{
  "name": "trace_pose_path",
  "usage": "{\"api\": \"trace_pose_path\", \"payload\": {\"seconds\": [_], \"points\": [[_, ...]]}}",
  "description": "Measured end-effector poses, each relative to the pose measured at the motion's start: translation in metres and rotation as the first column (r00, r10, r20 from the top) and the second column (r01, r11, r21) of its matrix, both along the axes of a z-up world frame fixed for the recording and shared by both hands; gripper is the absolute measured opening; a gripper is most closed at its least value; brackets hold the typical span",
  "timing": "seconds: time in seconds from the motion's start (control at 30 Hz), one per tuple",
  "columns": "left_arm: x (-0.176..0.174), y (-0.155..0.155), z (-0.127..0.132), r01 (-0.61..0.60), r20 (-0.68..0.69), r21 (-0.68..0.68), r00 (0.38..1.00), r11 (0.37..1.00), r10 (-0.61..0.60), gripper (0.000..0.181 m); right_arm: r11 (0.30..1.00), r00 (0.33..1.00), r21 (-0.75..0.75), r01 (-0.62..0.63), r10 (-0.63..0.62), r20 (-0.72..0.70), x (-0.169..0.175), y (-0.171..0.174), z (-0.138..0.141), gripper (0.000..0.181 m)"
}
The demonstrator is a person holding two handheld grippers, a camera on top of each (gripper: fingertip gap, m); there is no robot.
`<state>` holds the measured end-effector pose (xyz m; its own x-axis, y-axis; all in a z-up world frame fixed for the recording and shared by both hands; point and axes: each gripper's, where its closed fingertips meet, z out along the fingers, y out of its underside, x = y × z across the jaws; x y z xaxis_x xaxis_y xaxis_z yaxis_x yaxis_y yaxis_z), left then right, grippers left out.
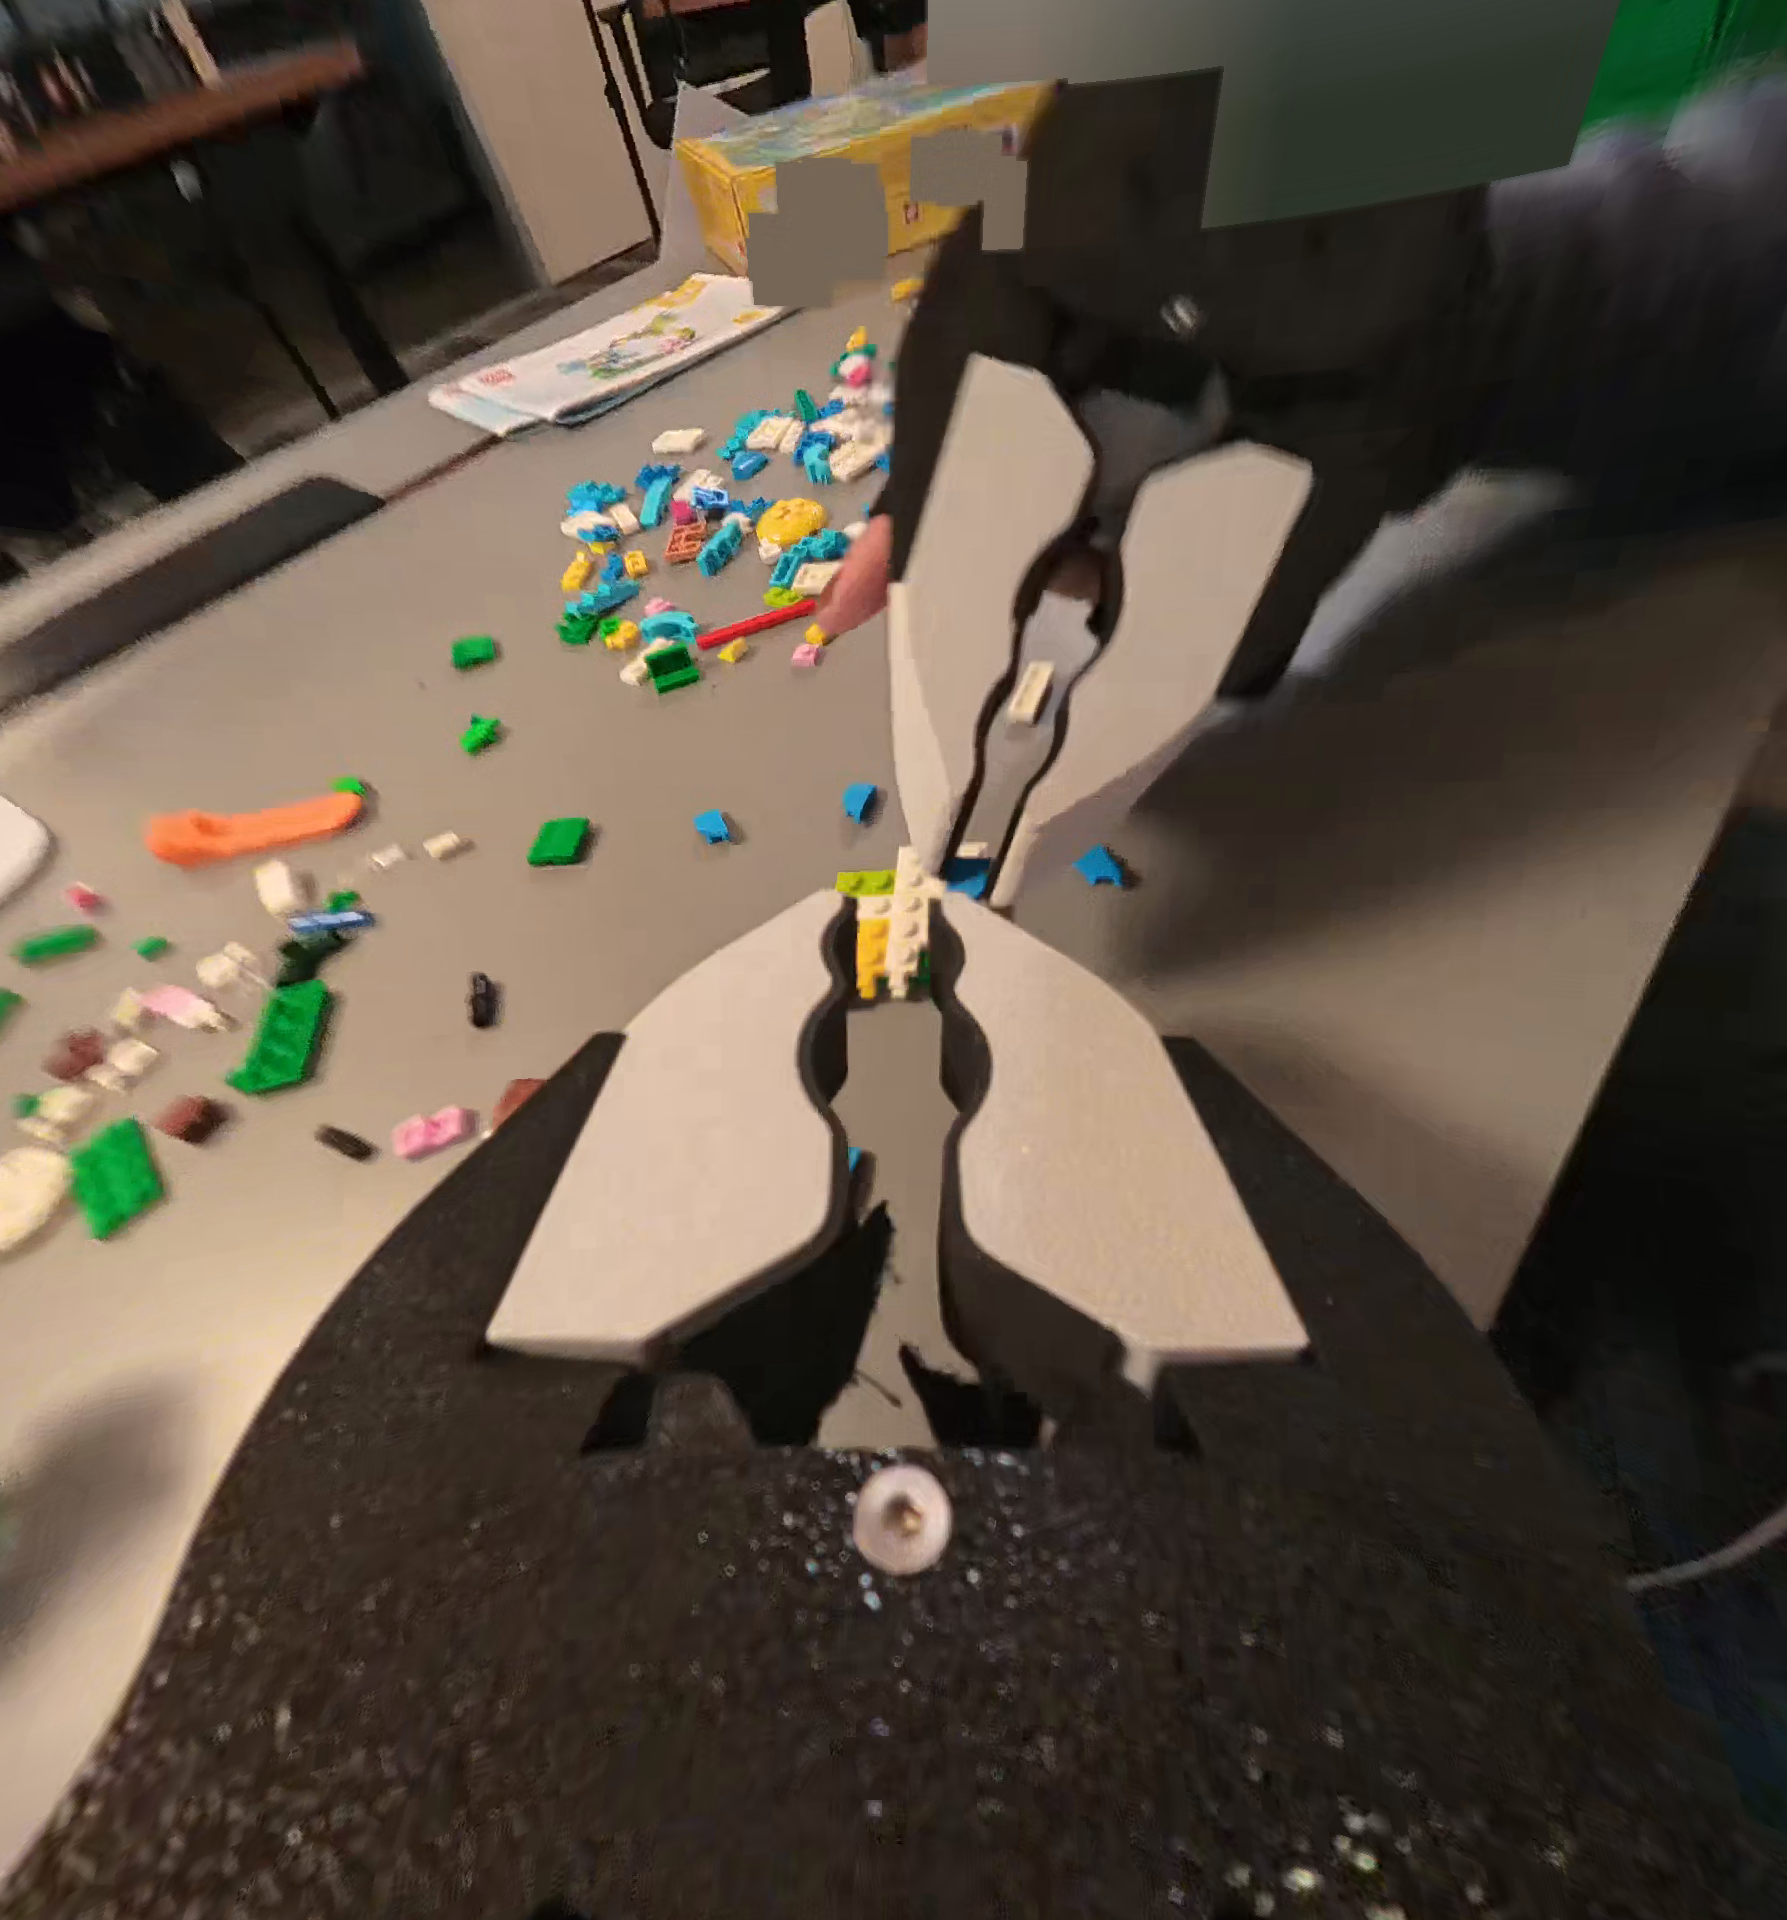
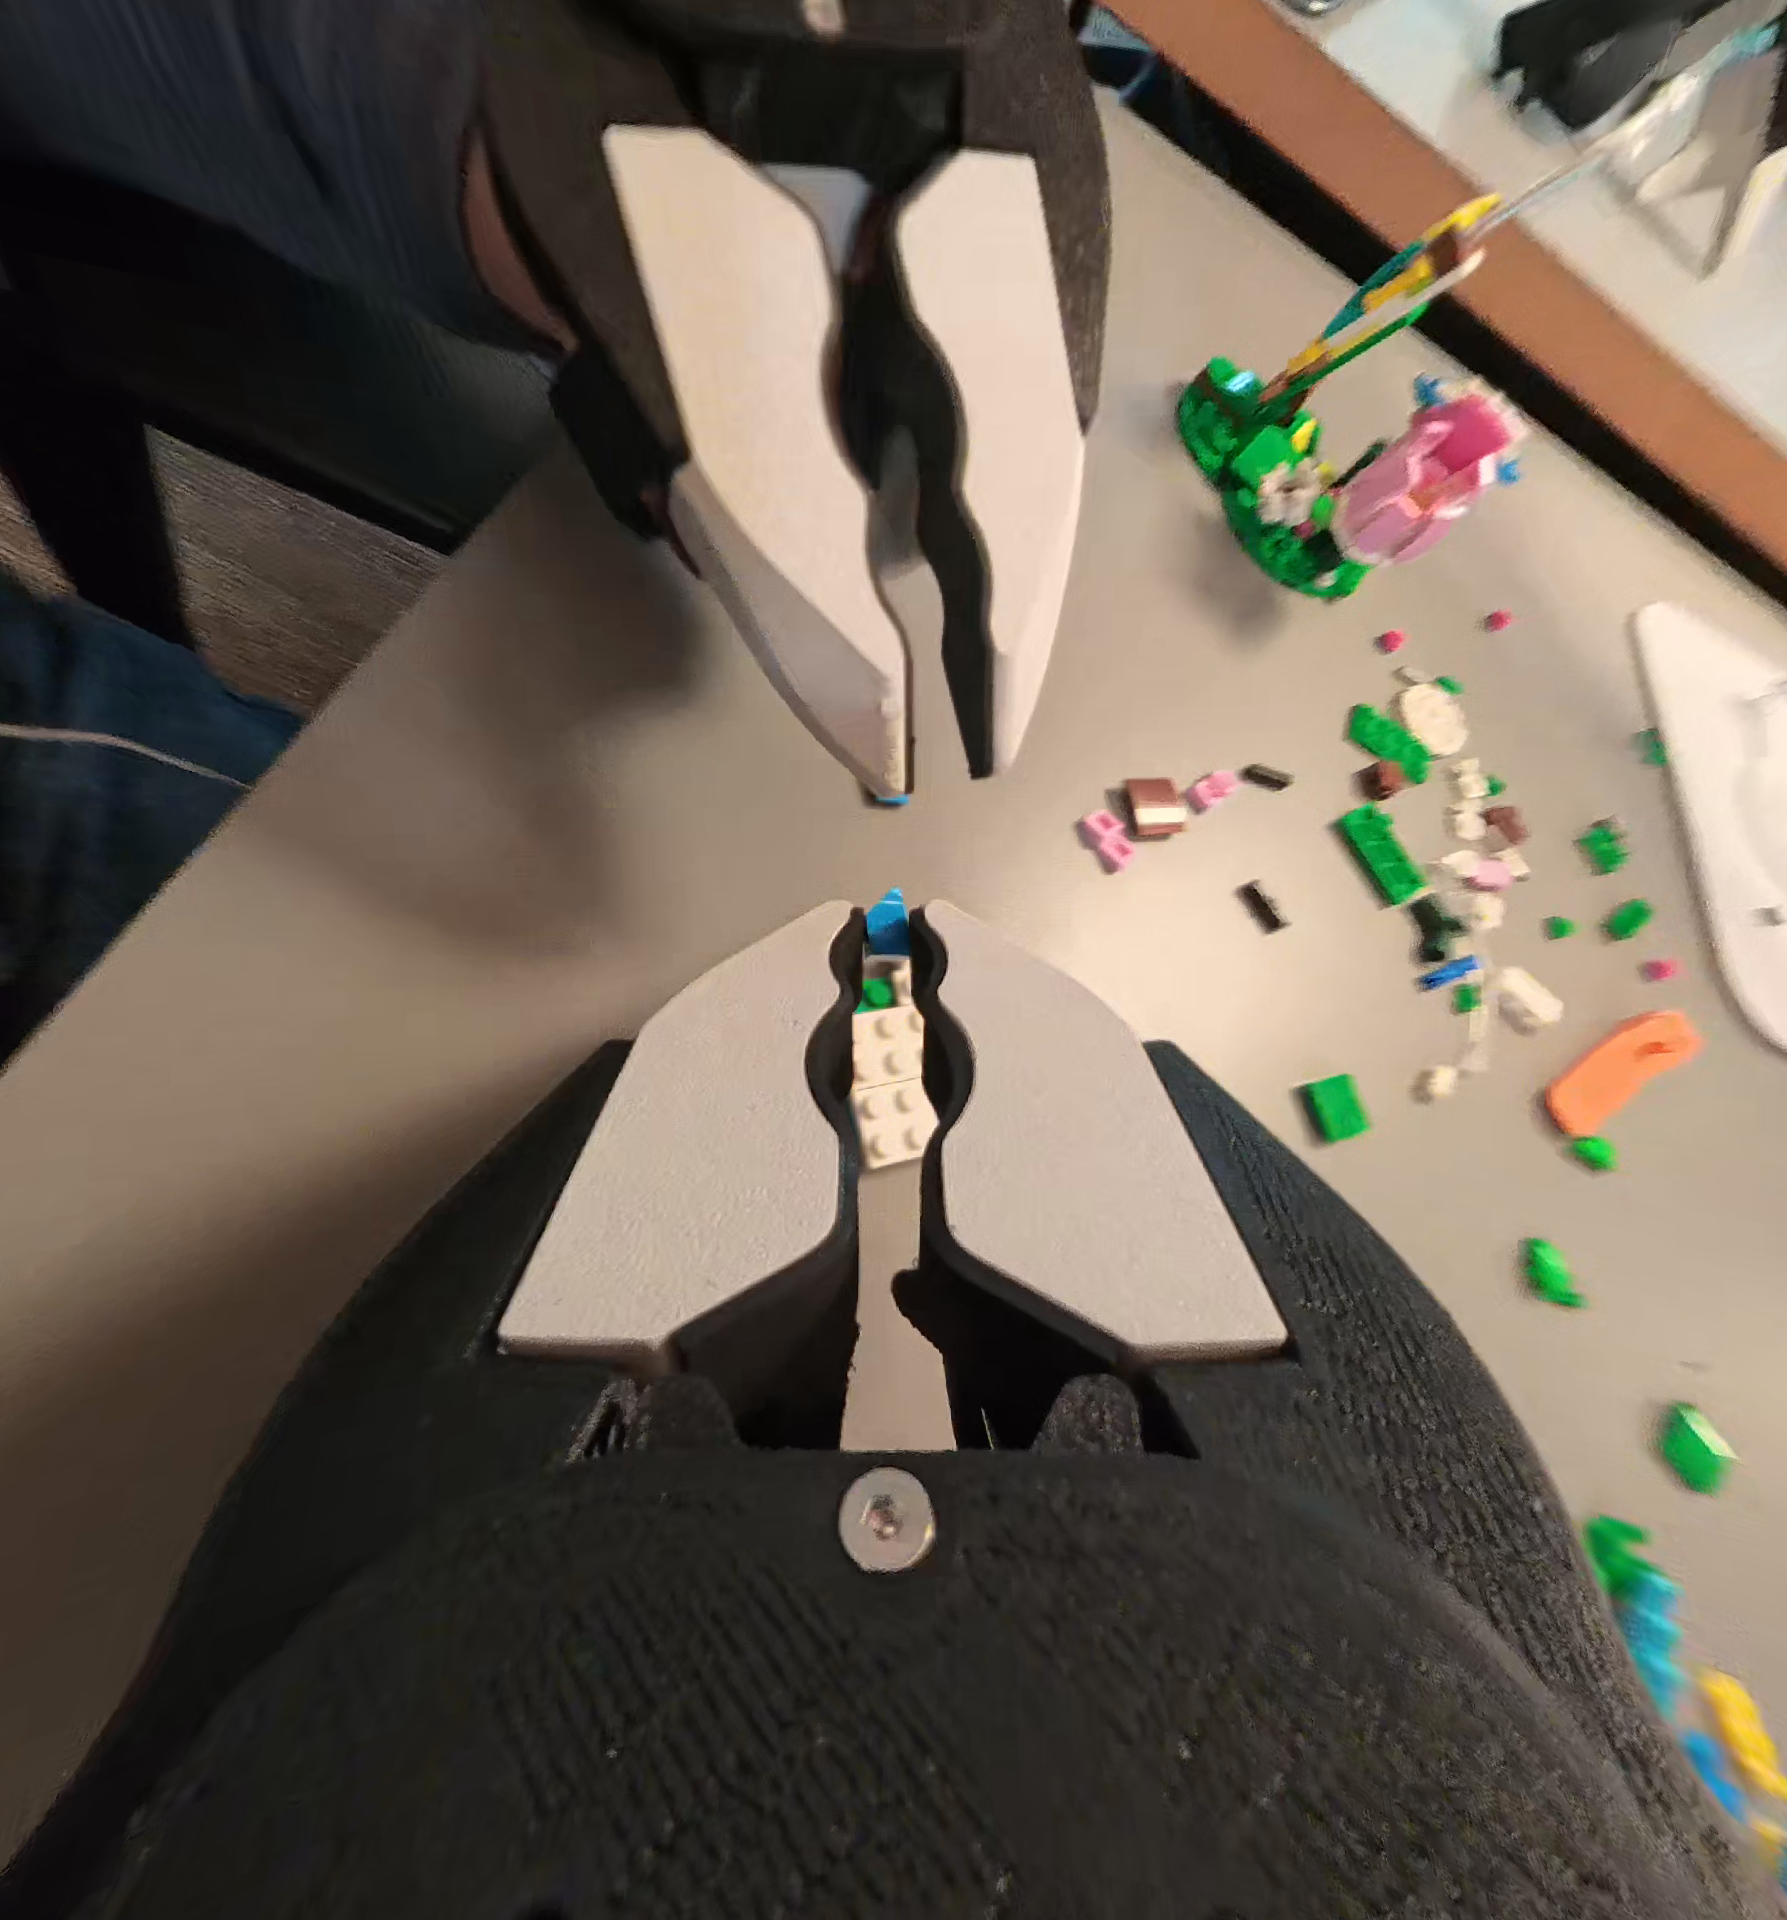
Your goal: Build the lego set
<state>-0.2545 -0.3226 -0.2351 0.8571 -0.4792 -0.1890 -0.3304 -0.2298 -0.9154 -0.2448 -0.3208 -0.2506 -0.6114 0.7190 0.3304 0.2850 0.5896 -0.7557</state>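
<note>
My left gripper [image 1: 894,904] is shut on a small white, yellow and lime lego assembly [image 1: 899,935], held between its fingertips with the studs facing the camera. My right gripper [image 2: 889,909] is shut on a white studded assembly [image 2: 889,1081] that has a green bit and a blue piece [image 2: 884,923] at the tip. The two grippers point at each other, tips close together, above the grey table [image 2: 556,935]. The right gripper [image 1: 977,878] comes down from the top of the left wrist view. The left gripper [image 2: 936,774] does the same in the right wrist view.
A pile of loose bricks [image 1: 702,540], an instruction booklet [image 1: 598,358] and a yellow box [image 1: 827,166] lie at the back. An orange brick separator [image 2: 1621,1070], scattered green bricks [image 2: 1377,852], a built green and pink model [image 2: 1315,478] and a white tray [image 2: 1751,831] are nearby. The table edge [image 2: 245,810] is close.
</note>
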Motion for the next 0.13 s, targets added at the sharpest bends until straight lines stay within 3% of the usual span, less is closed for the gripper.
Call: {"api": "trace_pose_path", "payload": {"seconds": [0.03, 0.13], "points": [[0.000, -0.001, -0.003, 0.009, -0.100, 0.020, 0.995, 1.000, -0.007, 0.013, 0.999, 1.000, -0.038, -0.006, 0.007, 0.029, 0.002, -0.002, -0.001, 0.006], [0.003, -0.002, -0.017, 0.034, -0.319, 0.025, 0.947, 0.999, -0.024, 0.011, 0.995, 0.997, -0.098, -0.009, 0.016, 0.075, 0.004, -0.003, -0.004, 0.006]]}}
